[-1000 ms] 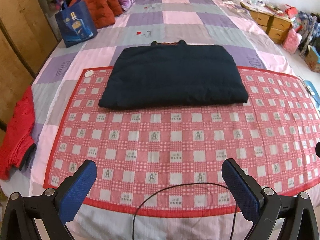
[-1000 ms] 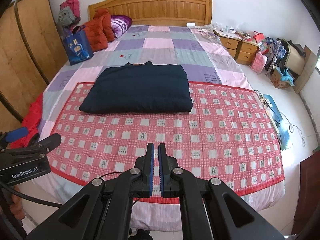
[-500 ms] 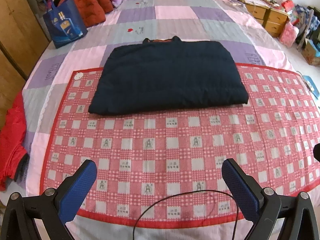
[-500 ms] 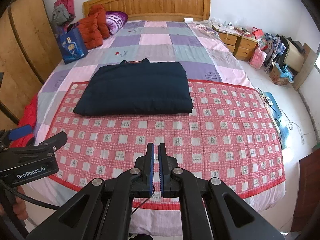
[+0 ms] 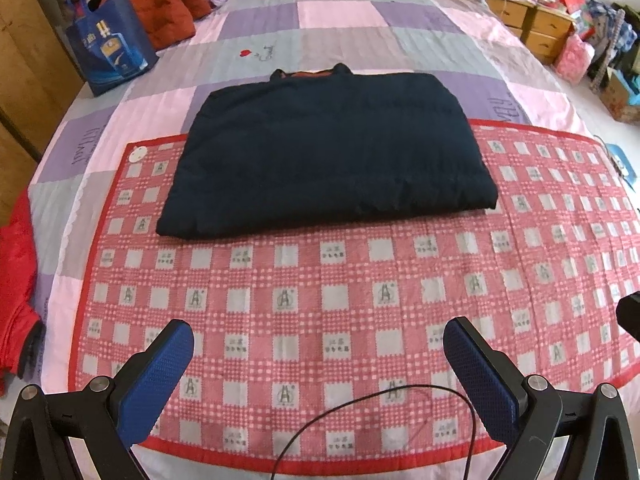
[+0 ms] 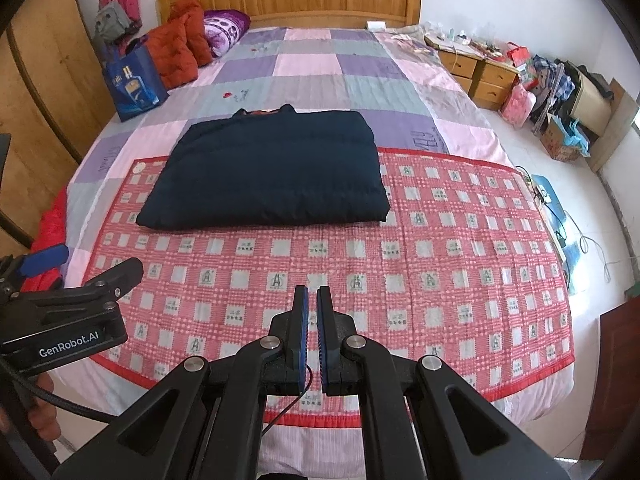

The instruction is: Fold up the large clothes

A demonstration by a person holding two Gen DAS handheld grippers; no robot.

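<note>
Seemingly folded already, the navy jacket (image 5: 328, 152) awaits both tongs, left tongs (image 5: 318, 364) apart, right tongs (image 6: 312, 336) together, both empty, for another fold.

Matt padded cloth jacket (image 5: 328, 152) on a quilted checked cloth mat (image 5: 360, 280).

Dark navy padded jacket (image 5: 328, 152), folded into a flat, puffy rectangle, is laid on the bed. The collar (a reddish lining is seen inside) is turned toward the headboard. The near part is spread over the red checked mat (image 5: 360, 300), the far part over the patchwork quilt (image 5: 340, 44).
</note>
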